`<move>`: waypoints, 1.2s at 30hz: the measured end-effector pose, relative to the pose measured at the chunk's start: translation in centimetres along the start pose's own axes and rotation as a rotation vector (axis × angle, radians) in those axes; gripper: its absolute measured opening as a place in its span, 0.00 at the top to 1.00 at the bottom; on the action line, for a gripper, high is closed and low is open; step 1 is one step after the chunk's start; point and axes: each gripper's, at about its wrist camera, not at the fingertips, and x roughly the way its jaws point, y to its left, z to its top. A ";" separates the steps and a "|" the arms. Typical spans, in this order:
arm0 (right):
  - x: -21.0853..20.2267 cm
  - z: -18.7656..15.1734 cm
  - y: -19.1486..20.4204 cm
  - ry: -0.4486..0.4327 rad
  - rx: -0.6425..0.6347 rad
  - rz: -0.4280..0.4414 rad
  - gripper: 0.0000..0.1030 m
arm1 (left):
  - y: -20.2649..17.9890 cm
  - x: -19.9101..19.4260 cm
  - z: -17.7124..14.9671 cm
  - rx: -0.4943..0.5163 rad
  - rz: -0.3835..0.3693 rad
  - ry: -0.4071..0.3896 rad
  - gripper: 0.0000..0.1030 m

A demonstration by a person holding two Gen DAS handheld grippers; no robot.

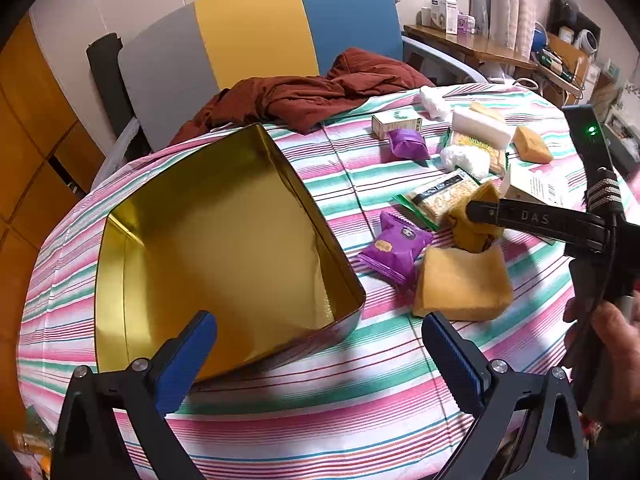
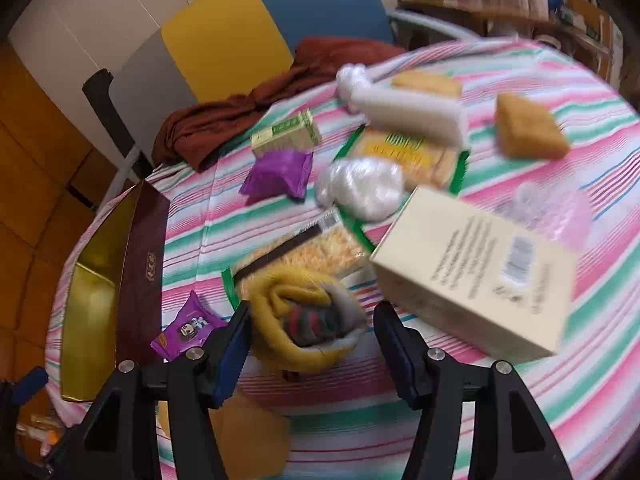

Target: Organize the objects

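Down in the left wrist view, the left tongs (image 1: 320, 344) stand wide apart with nothing between them, hanging over the striped worktop (image 1: 360, 392) just at the near corner of the gold tin (image 1: 208, 248). That tin lies open and bare inside. Right of the tin sit a purple snack packet (image 1: 394, 252) and a tan sponge block (image 1: 460, 284), touching or nearly so. Beyond the sponge block the right tongs (image 1: 484, 212) reach in from the right, their tip at a mustard rolled cloth (image 1: 476, 220). A rust-red blanket (image 1: 312, 92) is heaped behind the tin.

From the right wrist view, blurred, the right tongs (image 2: 312, 320) stand partly apart with the mustard rolled cloth (image 2: 304, 320) between them; whether the pads press on it I cannot tell. The gold tin (image 2: 100, 280) lies left of the cloth, a purple snack packet (image 2: 188, 328) between the two. A cream box (image 2: 480, 276) lies right of the cloth.
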 end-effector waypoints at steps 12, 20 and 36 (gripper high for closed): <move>-5.8 -1.1 -1.6 -0.151 -0.027 -0.061 0.64 | -3.8 0.4 2.1 0.037 -0.001 -0.029 0.00; -9.0 -3.3 -4.7 -0.182 -0.009 -0.102 0.64 | -9.0 3.7 3.4 0.110 0.033 0.034 0.00; -9.4 -4.0 -6.7 -0.203 0.043 -0.069 0.62 | -10.2 5.5 3.8 0.100 -0.101 0.124 0.00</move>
